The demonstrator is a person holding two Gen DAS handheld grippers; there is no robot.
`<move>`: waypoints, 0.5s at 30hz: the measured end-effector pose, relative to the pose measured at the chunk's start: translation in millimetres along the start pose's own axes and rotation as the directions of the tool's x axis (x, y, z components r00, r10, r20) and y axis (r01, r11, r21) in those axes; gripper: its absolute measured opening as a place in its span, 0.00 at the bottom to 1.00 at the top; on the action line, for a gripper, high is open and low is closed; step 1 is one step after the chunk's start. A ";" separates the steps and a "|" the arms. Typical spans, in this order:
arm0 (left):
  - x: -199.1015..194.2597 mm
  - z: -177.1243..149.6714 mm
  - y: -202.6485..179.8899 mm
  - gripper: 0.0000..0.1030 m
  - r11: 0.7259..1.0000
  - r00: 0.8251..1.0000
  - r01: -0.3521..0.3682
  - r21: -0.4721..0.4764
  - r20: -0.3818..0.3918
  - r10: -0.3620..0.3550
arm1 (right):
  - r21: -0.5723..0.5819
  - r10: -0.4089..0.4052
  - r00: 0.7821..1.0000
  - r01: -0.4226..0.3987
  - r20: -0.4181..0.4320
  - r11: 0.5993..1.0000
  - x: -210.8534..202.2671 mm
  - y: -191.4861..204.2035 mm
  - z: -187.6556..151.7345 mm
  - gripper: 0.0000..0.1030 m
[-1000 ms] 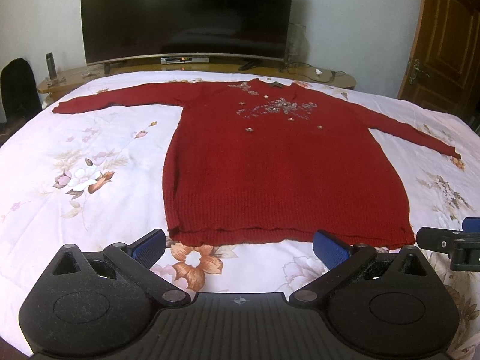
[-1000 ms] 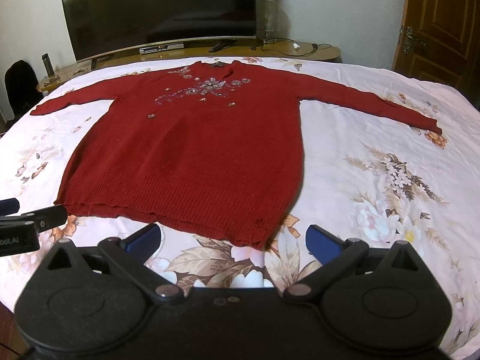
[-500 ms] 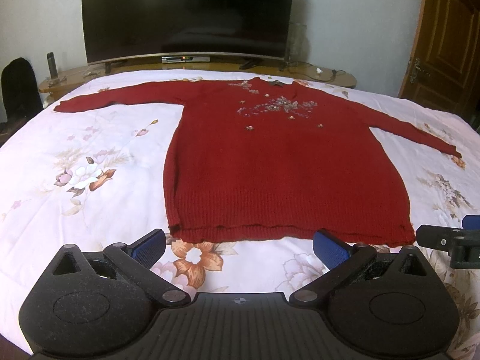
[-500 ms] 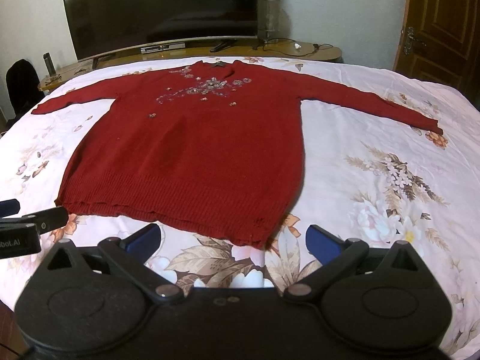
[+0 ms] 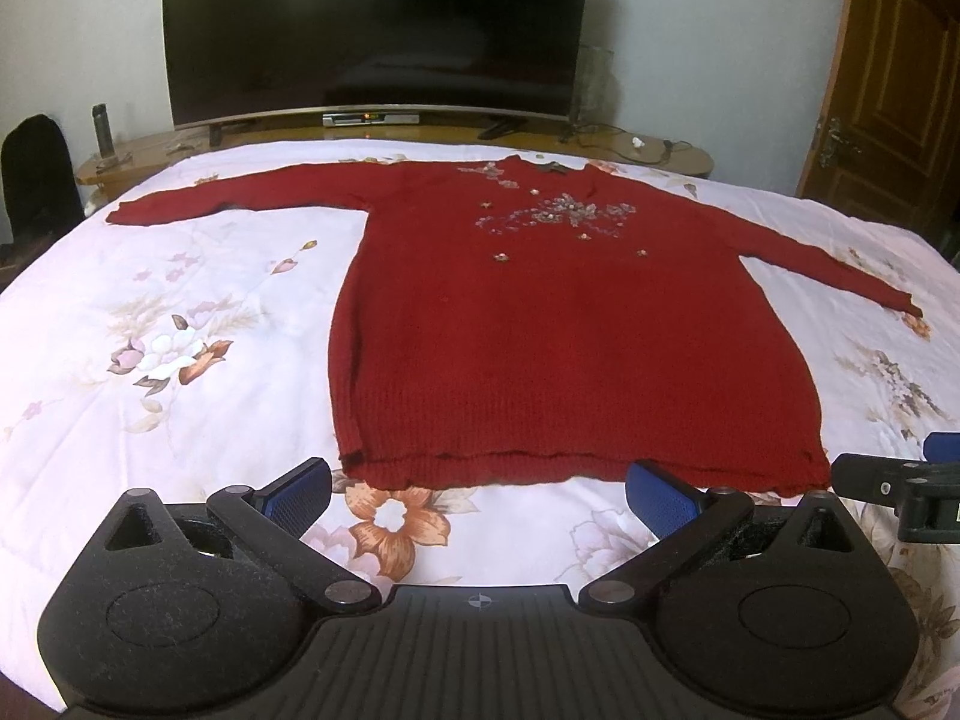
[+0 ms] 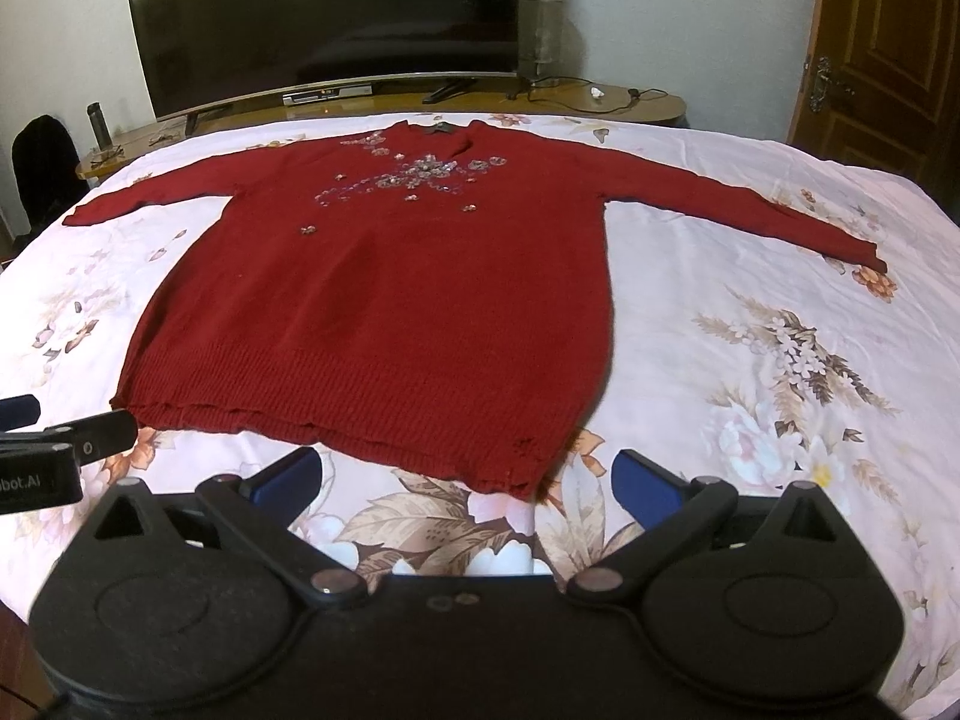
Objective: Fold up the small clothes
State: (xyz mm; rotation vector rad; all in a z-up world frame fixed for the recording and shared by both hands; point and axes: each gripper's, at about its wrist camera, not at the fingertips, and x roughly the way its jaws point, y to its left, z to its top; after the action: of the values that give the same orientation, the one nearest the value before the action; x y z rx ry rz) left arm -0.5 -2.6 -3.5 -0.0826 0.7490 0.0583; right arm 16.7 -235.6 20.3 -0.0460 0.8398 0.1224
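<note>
A dark red knitted sweater point(image 5: 570, 330) with sequin flowers on the chest lies flat, front up, on a floral bedspread point(image 5: 180, 360), both sleeves spread out. It also shows in the right wrist view point(image 6: 372, 312). My left gripper point(image 5: 477, 495) is open and empty, just short of the hem near its left corner. My right gripper point(image 6: 465, 480) is open and empty, just short of the hem's right corner. Each gripper's tip shows at the edge of the other's view.
A large dark TV point(image 5: 372, 30) stands on a wooden console point(image 5: 420, 135) beyond the bed. A wooden door point(image 5: 888, 78) is at the right. A dark chair point(image 5: 36, 174) stands at the far left. The bed edge lies under the grippers.
Both grippers have barely shifted; the sweater sits slightly differently in the views. Nothing was taken hold of.
</note>
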 end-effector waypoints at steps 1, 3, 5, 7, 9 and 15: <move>-0.1 0.1 0.5 1.00 1.000 1.000 0.001 0.000 0.000 -0.001 | 0.000 0.000 1.000 0.000 -0.001 1.000 0.2 0.2 0.0 1.00; -0.3 0.3 0.7 1.00 1.000 1.000 0.000 -0.001 0.000 0.000 | -0.003 0.000 1.000 0.000 -0.001 1.000 0.4 1.0 0.1 1.00; -0.2 0.5 0.7 1.00 1.000 1.000 0.001 -0.001 0.000 -0.001 | -0.004 0.003 1.000 -0.003 -0.001 1.000 0.3 1.0 0.2 1.00; -0.6 0.6 1.1 1.00 1.000 1.000 -0.001 -0.001 0.001 0.001 | -0.007 0.003 1.000 -0.003 -0.001 1.000 0.7 1.8 0.6 1.00; -0.2 1.4 1.8 1.00 1.000 1.000 -0.002 -0.003 0.000 0.002 | -0.009 0.005 1.000 -0.005 -0.003 1.000 1.1 2.8 1.2 1.00; 0.6 2.6 3.0 1.00 1.000 1.000 -0.003 -0.003 -0.001 0.003 | -0.013 0.004 1.000 -0.004 -0.003 1.000 1.8 3.8 2.1 1.00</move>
State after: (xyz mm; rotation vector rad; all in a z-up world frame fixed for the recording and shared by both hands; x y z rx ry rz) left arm 1.5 0.6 -2.2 -0.0842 0.7504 0.0616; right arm 18.9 -231.6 20.4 -0.0563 0.8422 0.1317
